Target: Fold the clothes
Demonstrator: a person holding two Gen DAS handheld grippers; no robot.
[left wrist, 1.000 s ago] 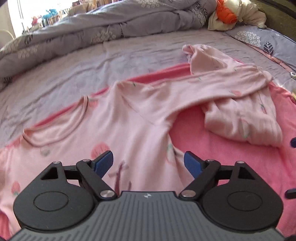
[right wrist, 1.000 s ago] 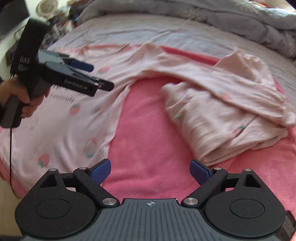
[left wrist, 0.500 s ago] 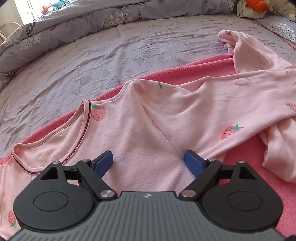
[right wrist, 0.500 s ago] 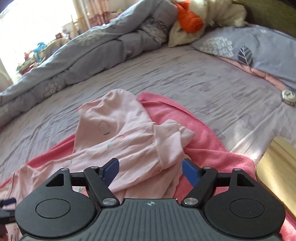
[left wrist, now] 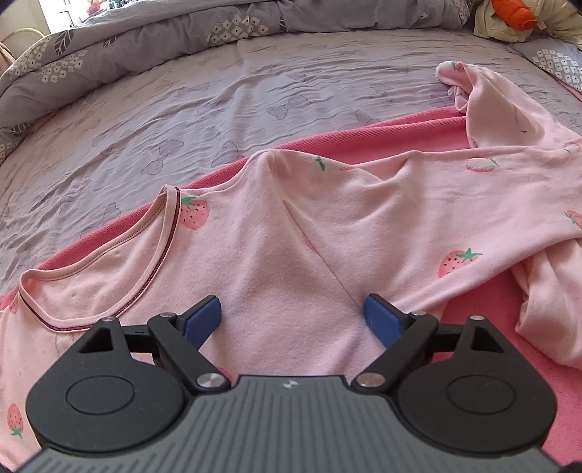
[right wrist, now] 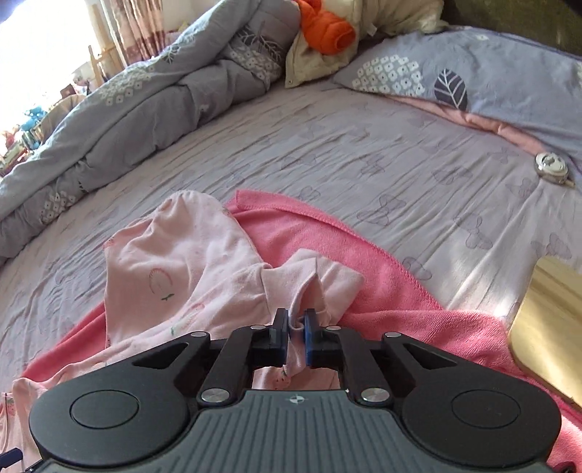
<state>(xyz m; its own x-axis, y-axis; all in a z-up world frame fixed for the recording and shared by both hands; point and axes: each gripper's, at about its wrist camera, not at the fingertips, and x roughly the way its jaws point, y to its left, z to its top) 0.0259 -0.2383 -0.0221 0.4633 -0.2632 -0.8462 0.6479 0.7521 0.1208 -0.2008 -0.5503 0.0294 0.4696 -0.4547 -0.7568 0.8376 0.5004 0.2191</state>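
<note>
A pale pink strawberry-print shirt (left wrist: 276,254) lies spread on a bright pink towel (left wrist: 382,134) on the bed. Its neckline (left wrist: 109,269) sits at the left, and one long sleeve (left wrist: 454,189) runs off to the right. My left gripper (left wrist: 293,320) is open and low over the shirt near the armpit seam, with cloth between its blue pads but not pinched. In the right wrist view the sleeve end (right wrist: 320,280) is bunched on the towel (right wrist: 327,236). My right gripper (right wrist: 296,331) is shut on a fold of that cuff.
A lilac butterfly-print sheet (left wrist: 218,94) covers the bed. A grey rolled duvet (right wrist: 145,102) lies along the far side, with an orange and cream bundle (right wrist: 327,32) and a pillow (right wrist: 473,72) at the head. A small metal object (right wrist: 551,165) and a wooden board (right wrist: 549,327) sit right.
My right gripper closed on the sleeve cuff, having been open half a second ago. My left gripper dropped closer over the shirt's shoulder area and stayed open.
</note>
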